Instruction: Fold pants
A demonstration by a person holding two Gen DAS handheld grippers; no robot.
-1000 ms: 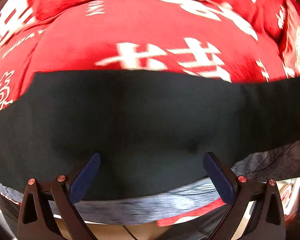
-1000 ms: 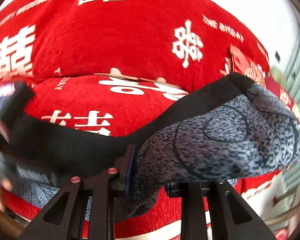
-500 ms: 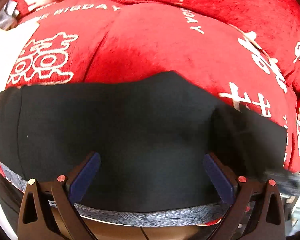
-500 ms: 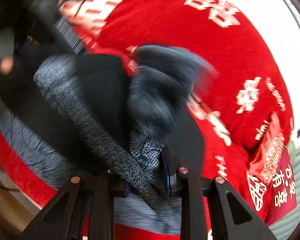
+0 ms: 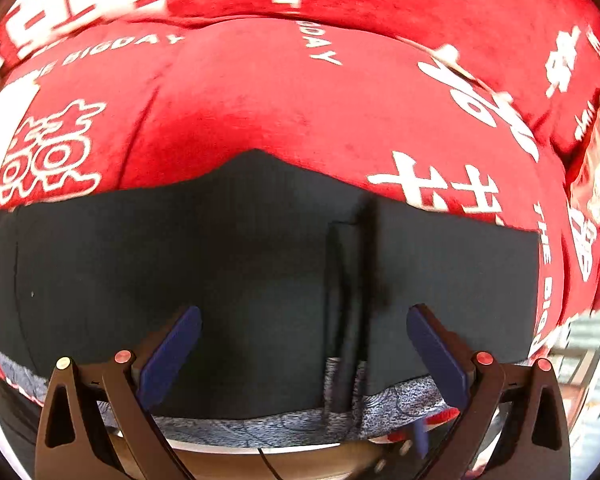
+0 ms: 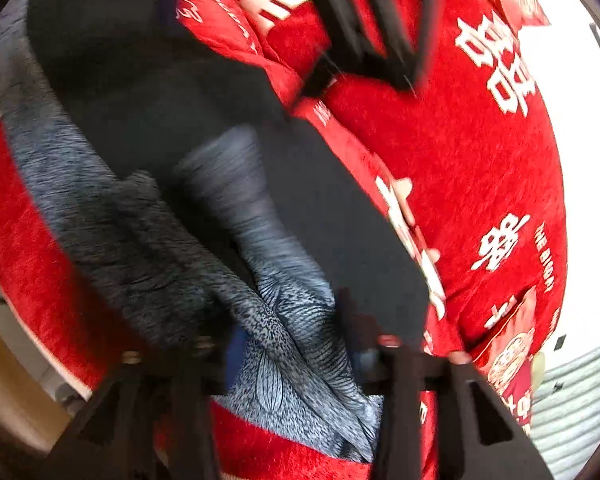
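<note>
Lying flat on the red blanket, the pants had their long axis across the left wrist view, from the left edge of the blanket toward its right side. Their near side ran along the near edge of the blanket, where a band of grey patterned fabric showed under the dark layer. The dark cloth was plain, matte and smooth; the grey part had a fine print like leaf veins. The blanket was plush, with white characters and letters printed on it. A narrow upright fold stood in the dark cloth right of the middle.

The left gripper hovered above the pants with its jaws wide apart, nothing between the blue pads.

In the right wrist view the right gripper had just been opening its jaws; a bunch of the grey cloth lay between the fingers, and the pads no longer seemed to press on it. This view was blurred, so the pads were hard to make out, and the upper end of the pants was cut off by the frame
</note>
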